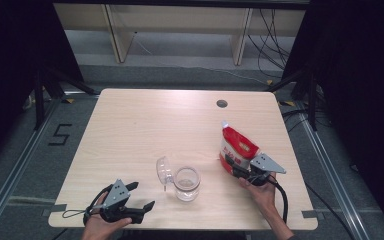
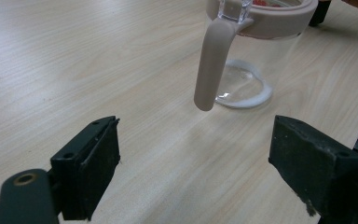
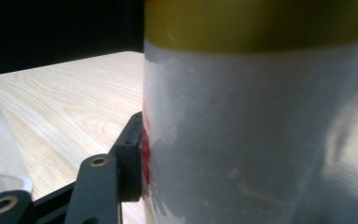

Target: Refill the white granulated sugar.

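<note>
The right gripper (image 1: pixel 241 171) has its jaws about half open around the lower part of the red and white bag (image 1: pixel 236 148), which stands on the table (image 1: pixel 145 120) right of the open glass jar (image 1: pixel 187 183). One pad touches the bag; whether the grip is already firm I cannot tell. To do this well, I think the jaws should close gently, so the soft bag does not crush or spill. The left gripper (image 1: pixel 142 196) rests wide open and empty, near the jar. In the right gripper view the bag is blurred and hides the other jaw; its print is unreadable.
</note>
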Demonstrator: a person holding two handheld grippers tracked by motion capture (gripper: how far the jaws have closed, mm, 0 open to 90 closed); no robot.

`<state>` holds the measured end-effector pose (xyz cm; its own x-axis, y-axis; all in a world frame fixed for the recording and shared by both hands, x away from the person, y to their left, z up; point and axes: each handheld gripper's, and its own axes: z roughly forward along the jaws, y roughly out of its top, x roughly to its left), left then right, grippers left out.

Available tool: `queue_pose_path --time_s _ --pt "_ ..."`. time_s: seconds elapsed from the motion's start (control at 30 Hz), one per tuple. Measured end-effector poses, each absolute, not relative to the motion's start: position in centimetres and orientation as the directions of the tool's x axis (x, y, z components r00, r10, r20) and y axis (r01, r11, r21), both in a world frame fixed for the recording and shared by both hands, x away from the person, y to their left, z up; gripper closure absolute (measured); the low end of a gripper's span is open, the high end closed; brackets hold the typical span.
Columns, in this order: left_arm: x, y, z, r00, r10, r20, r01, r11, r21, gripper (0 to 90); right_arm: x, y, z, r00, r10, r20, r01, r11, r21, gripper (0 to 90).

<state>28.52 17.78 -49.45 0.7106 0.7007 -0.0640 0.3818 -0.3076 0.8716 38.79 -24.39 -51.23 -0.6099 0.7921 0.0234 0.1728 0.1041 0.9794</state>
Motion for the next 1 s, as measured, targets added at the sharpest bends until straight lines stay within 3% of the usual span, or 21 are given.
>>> queue_pose_path --time_s 0.2,0.3,0.37,0.47,1.0 --pt "28.5 17.9 -49.4 0.705 0.707 -0.064 0.383 -0.302 0.873 15.7 38.7 -24.3 -51.1 -0.613 0.790 0.020 0.168 0.106 0.980 48.4" --pt "28.5 17.9 -49.4 0.714 0.697 -0.059 0.376 -0.311 0.873 15.7 38.7 -24.7 -50.8 -0.616 0.787 -0.040 0.143 0.161 0.977 49.1" --pt "28.4 17.8 -49.4 0.712 0.698 -0.076 0.384 -0.296 0.874 15.8 38.5 -24.9 -50.5 -0.595 0.794 -0.123 0.068 0.202 0.977 49.4" --pt "28.5 17.9 -49.4 0.711 0.699 -0.072 0.383 -0.299 0.874 15.7 38.2 -25.0 -50.2 -0.598 0.791 -0.130 0.079 0.219 0.973 49.6" --pt "28.5 18.1 -49.4 0.706 0.705 -0.067 0.387 -0.305 0.870 15.8 34.9 -23.8 -47.1 -0.584 0.697 -0.415 -0.106 0.442 0.891 50.2"
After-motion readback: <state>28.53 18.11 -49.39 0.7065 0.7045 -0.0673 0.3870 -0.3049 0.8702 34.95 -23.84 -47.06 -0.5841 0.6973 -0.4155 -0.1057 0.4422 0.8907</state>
